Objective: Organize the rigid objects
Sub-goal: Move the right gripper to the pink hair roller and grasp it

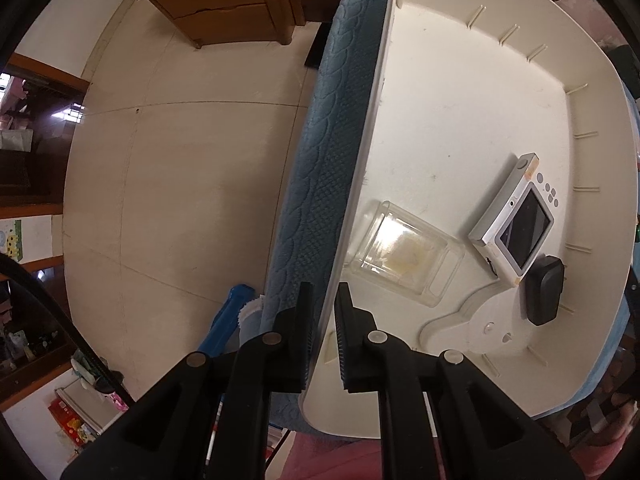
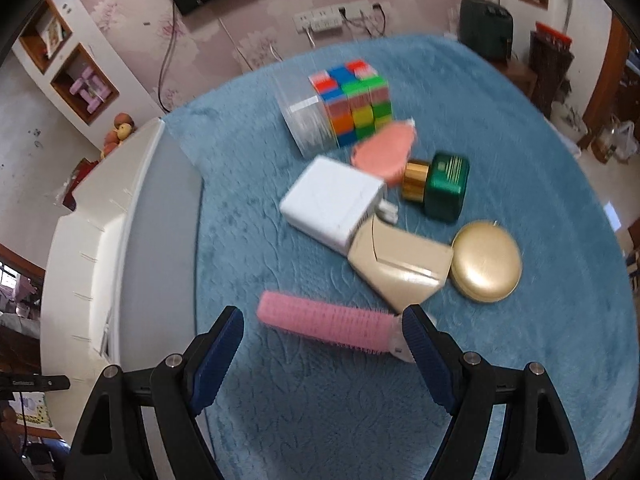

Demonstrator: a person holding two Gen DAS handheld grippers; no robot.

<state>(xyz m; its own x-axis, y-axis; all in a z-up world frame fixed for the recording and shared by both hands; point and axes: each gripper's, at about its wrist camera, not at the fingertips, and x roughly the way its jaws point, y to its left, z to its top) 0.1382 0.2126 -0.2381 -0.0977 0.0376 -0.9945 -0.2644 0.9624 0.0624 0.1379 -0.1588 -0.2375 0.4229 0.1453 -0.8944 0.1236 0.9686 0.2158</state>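
Note:
My left gripper (image 1: 323, 300) is shut on the rim of a white tray (image 1: 440, 92), one finger on each side of its wall. In the tray lie a clear plastic box (image 1: 404, 254), a silver camera (image 1: 516, 220) and a black charger (image 1: 544, 290). My right gripper (image 2: 322, 320) is open above the blue cloth, with a pink hair roller (image 2: 326, 326) just ahead between its fingers. Farther off lie a white adapter (image 2: 334, 202), a beige case (image 2: 400, 266), a gold compact (image 2: 486, 262), a green jar (image 2: 442, 186), a pink oval thing (image 2: 384, 152), a colour cube (image 2: 354, 100) and a clear box (image 2: 306, 118).
The tray (image 2: 92, 240) stands at the left edge of the blue-clothed table (image 2: 320, 420). Beyond the table edge in the left wrist view is a pale tiled floor (image 1: 180, 180) with a wooden cabinet (image 1: 224, 4). A pink wall with sockets (image 2: 332, 18) is behind the table.

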